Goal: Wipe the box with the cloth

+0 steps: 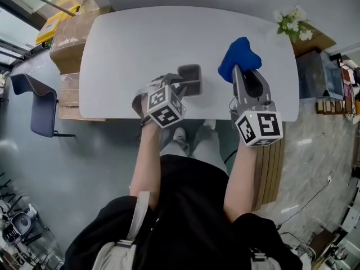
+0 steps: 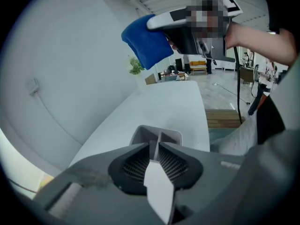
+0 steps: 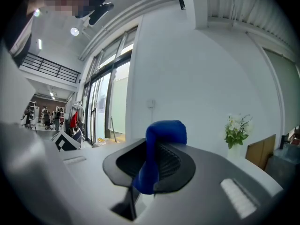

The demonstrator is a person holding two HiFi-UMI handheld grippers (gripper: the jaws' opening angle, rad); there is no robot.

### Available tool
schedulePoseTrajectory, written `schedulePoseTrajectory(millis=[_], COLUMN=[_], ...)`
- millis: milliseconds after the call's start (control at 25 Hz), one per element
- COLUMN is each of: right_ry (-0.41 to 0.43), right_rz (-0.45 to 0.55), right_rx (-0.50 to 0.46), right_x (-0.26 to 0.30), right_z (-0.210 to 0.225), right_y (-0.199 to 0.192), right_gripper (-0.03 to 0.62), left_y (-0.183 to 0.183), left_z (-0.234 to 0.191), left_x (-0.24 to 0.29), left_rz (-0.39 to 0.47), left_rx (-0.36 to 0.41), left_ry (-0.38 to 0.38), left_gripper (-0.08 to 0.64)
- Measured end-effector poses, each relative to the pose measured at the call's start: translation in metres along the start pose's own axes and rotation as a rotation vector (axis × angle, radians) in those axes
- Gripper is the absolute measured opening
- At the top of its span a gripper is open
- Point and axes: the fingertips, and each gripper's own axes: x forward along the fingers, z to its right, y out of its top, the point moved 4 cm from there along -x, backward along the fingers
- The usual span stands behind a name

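Note:
A small grey open box (image 1: 190, 76) sits near the front of the white table (image 1: 129, 49). My left gripper (image 1: 183, 86) is shut on the box's near wall; in the left gripper view the box (image 2: 157, 136) shows an inner divider just beyond the closed jaws of that gripper (image 2: 157, 150). My right gripper (image 1: 243, 70) is held above the table to the right of the box and is shut on a blue cloth (image 1: 238, 57). The cloth (image 3: 158, 146) is bunched and sticks up between the jaws of the right gripper (image 3: 152, 161). The cloth (image 2: 146, 41) hangs apart from the box.
White flowers (image 1: 292, 22) stand at the table's far right corner. Cardboard boxes (image 1: 70, 38) are stacked off the left end, with a dark chair (image 1: 39, 108) beside them. A wooden slatted bench (image 1: 270, 167) lies at my right, and a plastic crate (image 1: 315, 75) is beyond the table's right end.

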Motion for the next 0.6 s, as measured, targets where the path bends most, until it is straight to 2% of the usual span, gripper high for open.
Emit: schedulePoseTrajectory(millis=[240, 400, 600], right_ry=[-0.007, -0.003, -0.001], right_rz=[-0.045, -0.065, -0.097], right_rx=[0.043, 0.064, 0.093], right_x=[0.011, 0.016, 0.019], right_z=[0.018, 0.029, 0.039], right_y=[-0.021, -0.031, -0.047], right_gripper=[0.049, 0.049, 0.049], left_y=[-0.012, -0.015, -0.017], left_z=[0.006, 0.004, 0.011], left_x=[0.03, 0.044, 0.061], left_rz=[-0.08, -0.136, -0.205], left_rx=[-0.002, 0.014, 0.031], left_ry=[-0.063, -0.066, -0.109], left_gripper=[0.078, 0.098, 0.101])
